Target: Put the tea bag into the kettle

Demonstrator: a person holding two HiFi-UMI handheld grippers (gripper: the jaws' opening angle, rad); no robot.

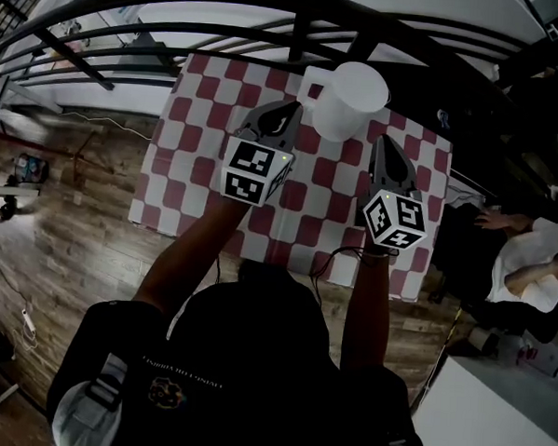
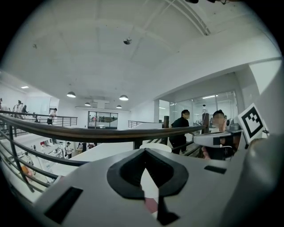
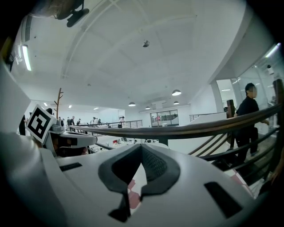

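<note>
Progress, judged by eye: nothing held and no tea bag found anywhere, so either not yet fetched or already down inside the kettle [image 1: 349,98]; impossible to say which, with the kettle's inside not readable from above. Head view: that one white kettle upright toward the far side of one red-and-white checked worktop [image 1: 184,166]; left gripper [image 1: 281,118] just beside it at the near left, right gripper [image 1: 384,146] just beside it at the near right, neither plainly touching it; one seated person [image 1: 529,254] well apart at the right; no tea bag on the cloth. Left gripper view: jaws pressed together and pinching nothing, only a sliver of checked cloth showing through the hollow between the pads, plus a white rim just past the tips, probably the kettle. Right gripper view: jaws likewise closed tip to tip and empty, checks below. Tally: kettles one, grippers two, worktops one, tea bags in sight none.
</note>
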